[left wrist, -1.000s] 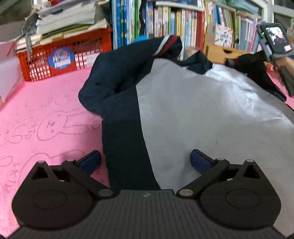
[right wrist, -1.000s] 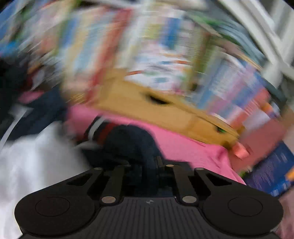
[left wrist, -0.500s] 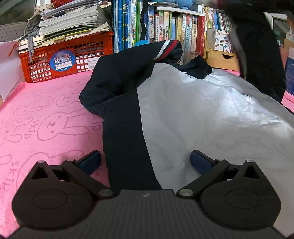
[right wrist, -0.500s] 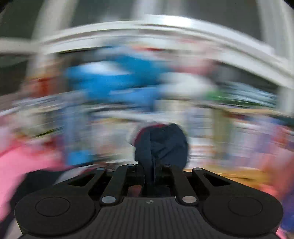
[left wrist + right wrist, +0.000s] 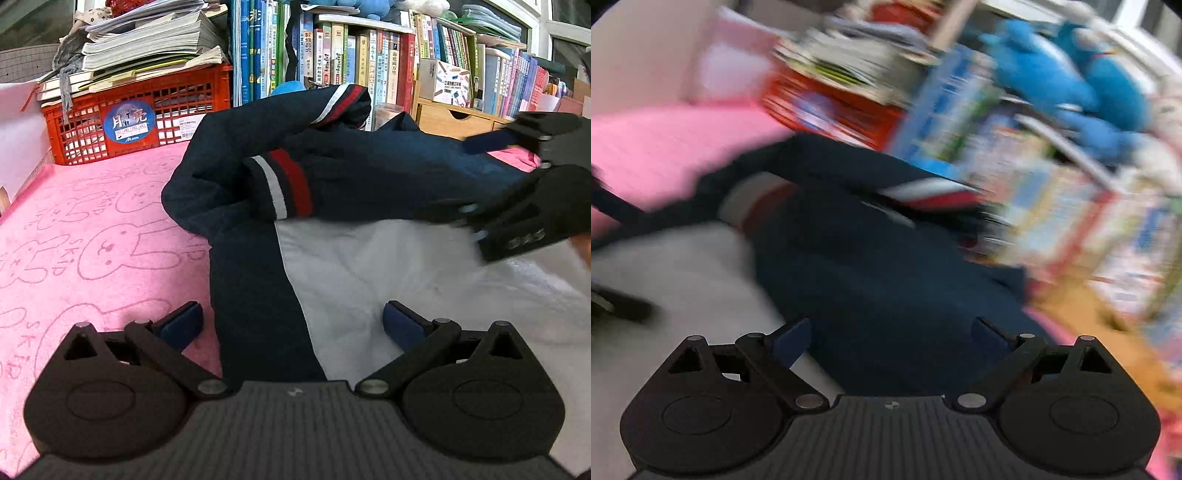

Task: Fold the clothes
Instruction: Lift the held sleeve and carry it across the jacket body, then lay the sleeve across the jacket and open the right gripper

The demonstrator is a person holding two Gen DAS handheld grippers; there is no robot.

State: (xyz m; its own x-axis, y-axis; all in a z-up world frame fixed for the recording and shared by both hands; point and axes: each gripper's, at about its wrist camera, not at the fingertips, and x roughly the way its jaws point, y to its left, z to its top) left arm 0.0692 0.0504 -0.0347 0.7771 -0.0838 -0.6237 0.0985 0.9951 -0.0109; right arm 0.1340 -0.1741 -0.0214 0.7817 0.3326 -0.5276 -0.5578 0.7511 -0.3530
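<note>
Left wrist view: a pink bunny-print towel (image 5: 92, 236) covers the counter, and on it lies the navy-and-white jacket (image 5: 369, 266), one striped-cuff sleeve (image 5: 284, 184) folded across it. The left gripper (image 5: 291, 325) hovers, fingers spread wide. The right gripper (image 5: 476, 184) has just opened; nothing is gripped.

- You have a pink towel printed with outlined rabbits (image 5: 92, 236) spread as the work surface.
- At its far edge stands an orange-red plastic lattice crate (image 5: 136, 122) — a stack of papers and workbooks (image 5: 147, 48) sits on top of it.
- Beside the crate runs a row of upright books (image 5: 351, 62).
- A light wooden drawer box (image 5: 454, 118) sits further right.
- Blue plush toys (image 5: 1071, 74) sit above the books — blurred.
</note>
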